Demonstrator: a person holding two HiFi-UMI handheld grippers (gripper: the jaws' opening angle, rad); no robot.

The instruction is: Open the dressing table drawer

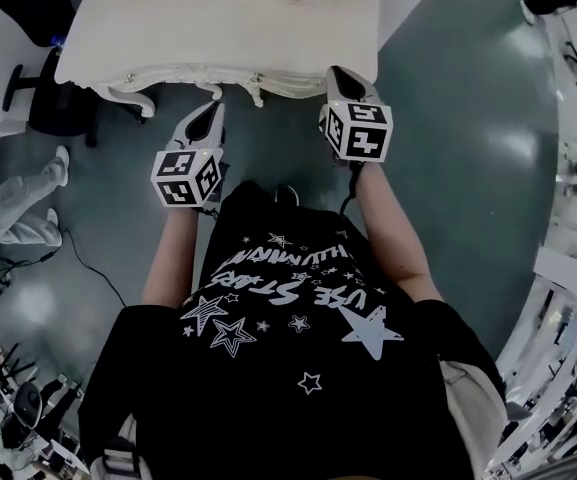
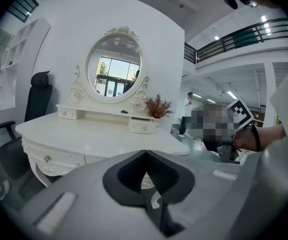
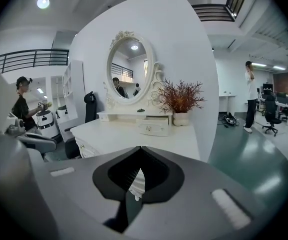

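The white dressing table (image 1: 168,28) stands right in front of me, its carved front edge facing me. Its front drawers look closed, and small knobs (image 1: 256,76) show along that edge. In the left gripper view one drawer knob (image 2: 46,158) sits on the front at the lower left. My left gripper (image 1: 213,110) (image 2: 144,153) hovers just short of the table's front, shut and empty. To its right, the right gripper (image 1: 340,74) (image 3: 140,149) reaches the front edge near the table's right corner, also shut on nothing.
On the tabletop stand an oval mirror (image 2: 113,60), small top drawers (image 3: 153,128) and a potted dried plant (image 3: 181,100). A black office chair (image 2: 36,96) is at the table's left. A person's legs (image 1: 13,203) are at my left, and another person (image 3: 249,96) stands far right.
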